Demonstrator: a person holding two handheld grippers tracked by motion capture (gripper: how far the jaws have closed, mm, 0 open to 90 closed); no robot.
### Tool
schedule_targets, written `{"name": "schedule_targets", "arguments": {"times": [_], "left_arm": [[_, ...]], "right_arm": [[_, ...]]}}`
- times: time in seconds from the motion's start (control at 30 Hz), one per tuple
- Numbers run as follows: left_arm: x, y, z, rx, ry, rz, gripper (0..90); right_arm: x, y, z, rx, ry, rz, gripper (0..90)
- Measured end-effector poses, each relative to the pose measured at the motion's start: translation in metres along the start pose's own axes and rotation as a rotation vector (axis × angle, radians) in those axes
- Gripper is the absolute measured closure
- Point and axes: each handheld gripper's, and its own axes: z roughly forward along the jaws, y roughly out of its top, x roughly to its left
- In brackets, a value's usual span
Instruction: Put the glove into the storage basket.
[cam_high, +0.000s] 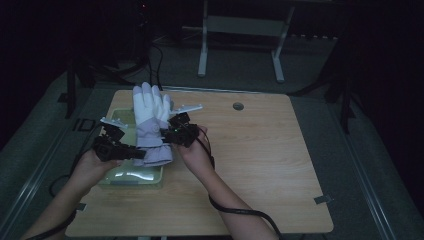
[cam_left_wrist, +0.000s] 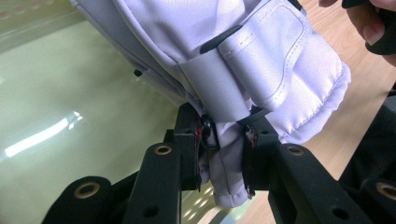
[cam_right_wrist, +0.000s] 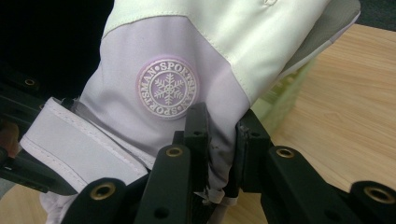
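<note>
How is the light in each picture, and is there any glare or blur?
High view: dim, dark room behind the pale wooden table. Left gripper view: brighter, with glare streaks on the translucent green plastic bin; near jaws soft. Right gripper view: the round snowflake badge on the white and lilac padded ski glove is sharp.
</note>
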Motion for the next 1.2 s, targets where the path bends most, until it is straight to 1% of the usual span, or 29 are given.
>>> {"name": "schedule_targets", "arguments": {"times": [0.03, 0.07, 0.13, 0.2, 0.23, 0.33, 0.37, 0.4, 0.43, 0.47, 0.5, 0.53, 0.6, 0.63, 0.67, 0.7, 0.73, 0.8, 0.87, 0.93, 0.97, 1.03, 1.1, 1.13, 1.17, 1.2], "left_arm": [[0.002, -0.001, -0.001, 0.003, 0.004, 0.001, 72.2], [0.006, -0.003, -0.003, 0.006, 0.004, -0.001, 72.2], [0.014, -0.006, -0.006, 0.015, 0.004, -0.003, 72.1], [0.021, -0.009, -0.008, 0.026, 0.005, -0.003, 72.2], [0.024, -0.01, -0.01, 0.029, 0.006, -0.007, 72.2], [0.034, -0.014, -0.015, 0.042, 0.012, -0.011, 72.2], [0.034, -0.014, -0.015, 0.042, 0.012, -0.011, 72.1], [0.039, -0.017, -0.017, 0.053, 0.013, -0.02, 72.1], [0.043, -0.022, -0.018, 0.061, 0.007, -0.03, 72.1], [0.043, -0.022, -0.018, 0.061, 0.007, -0.03, 72.2], [0.047, -0.025, -0.018, 0.068, 0.004, -0.035, 72.2], [0.05, -0.028, -0.017, 0.071, -0.001, -0.049, 72.2], [0.054, -0.034, -0.011, 0.082, -0.008, -0.066, 72.2], [0.056, -0.037, -0.008, 0.091, -0.012, -0.079, 72.2], [0.057, -0.04, -0.005, 0.098, -0.01, -0.08, 72.1], [0.059, -0.042, -0.001, 0.109, -0.016, -0.09, 72.1], [0.061, -0.044, 0.002, 0.122, -0.023, -0.101, 72.0], [0.065, -0.048, 0.007, 0.141, -0.03, -0.11, 72.0], [0.068, -0.053, 0.011, 0.168, -0.038, -0.126, 71.8], [0.071, -0.057, 0.015, 0.184, -0.04, -0.137, 71.6], [0.072, -0.058, 0.017, 0.192, -0.041, -0.142, 71.6], [0.073, -0.059, 0.02, 0.203, -0.034, -0.157, 71.3], [0.072, -0.058, 0.023, 0.225, -0.025, -0.166, 71.0], [0.073, -0.058, 0.024, 0.238, -0.024, -0.17, 70.6], [0.073, -0.057, 0.025, 0.256, -0.029, -0.185, 70.3], [0.073, -0.057, 0.025, 0.256, -0.029, -0.185, 69.7]], "right_arm": [[0.0, 0.0, 0.0, 0.0, 0.0, 0.0, 77.6], [0.004, 0.002, 0.007, 0.006, 0.003, 0.002, 77.7], [0.005, 0.002, 0.01, 0.007, 0.004, 0.002, 77.7], [0.012, 0.004, 0.023, 0.016, 0.007, 0.003, 77.7], [0.012, 0.004, 0.023, 0.016, 0.007, 0.003, 77.7], [0.018, 0.006, 0.034, 0.019, 0.015, 0.007, 77.8], [0.018, 0.006, 0.034, 0.019, 0.015, 0.007, 77.8], [0.024, 0.005, 0.043, 0.018, 0.026, 0.014, 77.9], [0.025, 0.005, 0.045, 0.018, 0.027, 0.014, 77.9], [0.025, 0.005, 0.045, 0.018, 0.027, 0.014, 77.9], [0.027, 0.003, 0.048, 0.021, 0.03, 0.015, 77.9], [0.03, -0.001, 0.054, 0.035, 0.032, 0.012, 78.0], [0.031, -0.003, 0.056, 0.041, 0.031, 0.011, 78.0], [0.032, -0.005, 0.061, 0.057, 0.028, 0.015, 78.0], [0.032, -0.011, 0.067, 0.081, 0.023, 0.011, 78.0], [0.032, -0.011, 0.067, 0.081, 0.023, 0.011, 78.0], [0.031, -0.016, 0.074, 0.108, 0.025, 0.013, 78.0], [0.031, -0.018, 0.077, 0.116, 0.025, 0.015, 78.0], [0.034, -0.024, 0.082, 0.137, 0.017, 0.003, 78.1], [0.036, -0.03, 0.088, 0.166, 0.013, -0.011, 78.1], [0.036, -0.03, 0.088, 0.166, 0.013, -0.011, 78.1], [0.037, -0.032, 0.092, 0.185, 0.007, -0.01, 78.2], [0.038, -0.032, 0.093, 0.19, 0.0, -0.023, 78.1], [0.039, -0.031, 0.094, 0.201, -0.005, -0.031, 78.0], [0.039, -0.031, 0.095, 0.217, -0.003, -0.032, 77.9], [0.04, -0.03, 0.096, 0.232, -0.005, -0.035, 77.5]]}}
